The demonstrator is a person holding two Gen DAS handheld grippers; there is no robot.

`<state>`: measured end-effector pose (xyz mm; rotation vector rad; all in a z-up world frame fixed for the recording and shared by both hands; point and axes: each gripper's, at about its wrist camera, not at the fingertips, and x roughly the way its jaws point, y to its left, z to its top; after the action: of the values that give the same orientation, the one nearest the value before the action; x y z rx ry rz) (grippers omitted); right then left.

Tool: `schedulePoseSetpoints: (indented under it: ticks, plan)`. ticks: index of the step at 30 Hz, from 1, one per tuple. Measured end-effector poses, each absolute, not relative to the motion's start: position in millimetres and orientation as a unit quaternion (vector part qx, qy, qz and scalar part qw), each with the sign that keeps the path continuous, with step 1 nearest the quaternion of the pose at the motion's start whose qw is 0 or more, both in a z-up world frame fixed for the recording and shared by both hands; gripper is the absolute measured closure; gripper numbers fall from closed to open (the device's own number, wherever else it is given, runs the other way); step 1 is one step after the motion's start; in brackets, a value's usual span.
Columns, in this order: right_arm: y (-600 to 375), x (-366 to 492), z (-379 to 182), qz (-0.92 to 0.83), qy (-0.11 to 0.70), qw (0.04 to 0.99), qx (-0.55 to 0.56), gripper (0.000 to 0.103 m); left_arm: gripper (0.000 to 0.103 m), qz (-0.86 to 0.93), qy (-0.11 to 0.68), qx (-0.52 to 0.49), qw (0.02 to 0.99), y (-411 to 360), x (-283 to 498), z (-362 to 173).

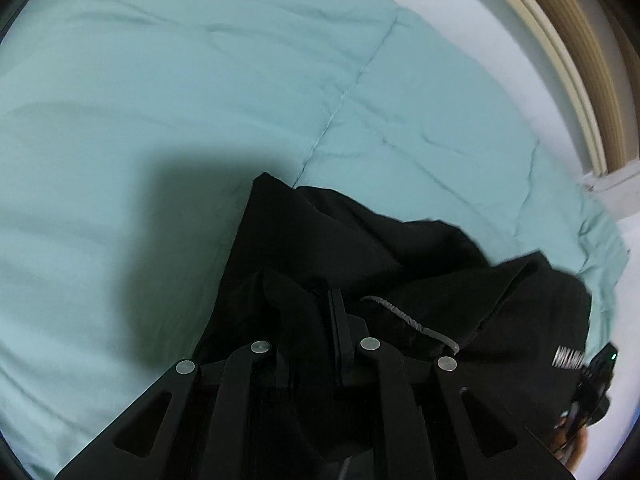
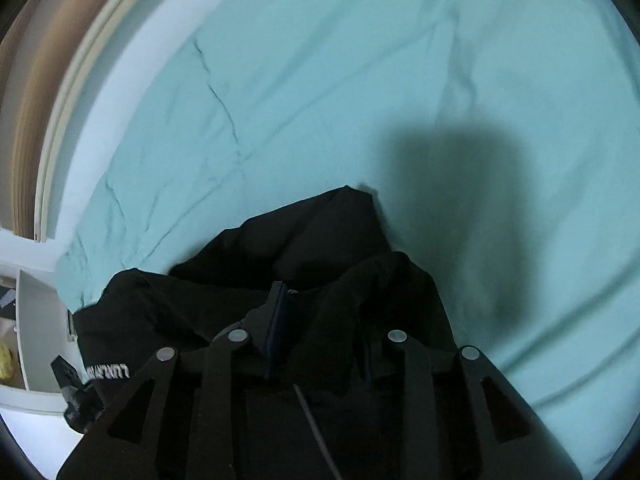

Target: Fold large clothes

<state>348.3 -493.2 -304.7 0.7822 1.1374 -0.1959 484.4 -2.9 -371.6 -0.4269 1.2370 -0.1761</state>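
A large black garment (image 1: 380,248) with white lettering on it hangs bunched between both grippers above a teal bedspread (image 1: 200,80). My left gripper (image 1: 312,308) is shut on a fold of the black cloth; a grey drawstring lies just right of its fingers. In the right wrist view the same garment (image 2: 312,240) drapes over my right gripper (image 2: 320,312), which is shut on another fold. The other gripper shows at the edge of each view, left gripper (image 2: 76,396) and right gripper (image 1: 596,392). The fingertips are mostly buried in cloth.
The teal bedspread (image 2: 400,80) covers a white mattress (image 1: 500,40) beside a wood and cream bed frame (image 1: 576,60). A white shelf (image 2: 32,320) stands past the bed's corner. Shadows of the garment fall on the spread.
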Motion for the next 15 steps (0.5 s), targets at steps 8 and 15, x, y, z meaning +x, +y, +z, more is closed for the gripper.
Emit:
schedulePoseSetpoints:
  ticks: [8, 15]
  plan:
    - [-506.8, 352.6, -306.8, -0.061, 0.53, 0.751, 0.389, 0.062, 0.088, -0.116, 0.565, -0.139, 0.805, -2.6, 482.3, -346.1]
    - [-524.0, 328.7, -230.9, -0.022, 0.483, 0.797, 0.361, 0.026, 0.069, -0.291, 0.538, -0.182, 0.77, 45.2, 461.3, -275.6]
